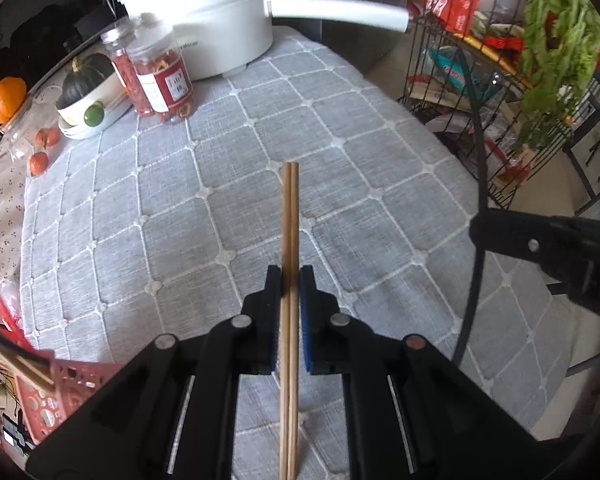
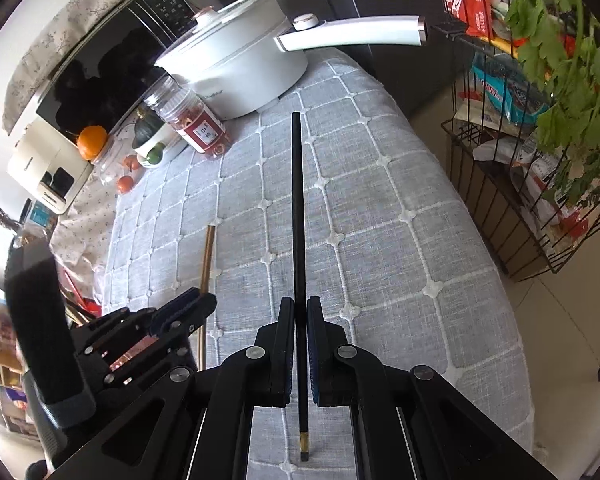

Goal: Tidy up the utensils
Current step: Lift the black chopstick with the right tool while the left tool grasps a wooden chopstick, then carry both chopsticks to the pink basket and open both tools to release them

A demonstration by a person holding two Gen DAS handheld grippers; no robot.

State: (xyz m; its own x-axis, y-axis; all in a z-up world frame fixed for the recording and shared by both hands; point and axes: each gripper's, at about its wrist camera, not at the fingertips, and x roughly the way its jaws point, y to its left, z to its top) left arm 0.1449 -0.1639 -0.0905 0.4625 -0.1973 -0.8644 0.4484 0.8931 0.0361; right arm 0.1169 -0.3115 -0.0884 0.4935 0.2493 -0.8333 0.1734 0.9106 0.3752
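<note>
Left wrist view: our left gripper [image 1: 290, 280] is clamped on a pair of wooden chopsticks [image 1: 290, 220], which lie side by side between the pads and run forward over the grey quilted tablecloth [image 1: 180, 220]. A red perforated basket [image 1: 66, 388], already holding sticks, sits at the lower left; we judge it the likely destination. To do this step well, we should keep the pair parallel and squeezed evenly so neither stick slips, and carry the tips clear of the cloth. The right gripper [image 1: 500, 236] enters at the right edge; its jaws are not readable here.

Right wrist view: our right gripper [image 2: 301, 308] is closed on a single black chopstick [image 2: 298, 200], pointing toward the white electric pot [image 2: 236, 76]. This view shows the black stick's gold-banded rear end, and the left gripper from the side with its wooden pair held above the cloth. It does not show the red basket clearly.
</note>
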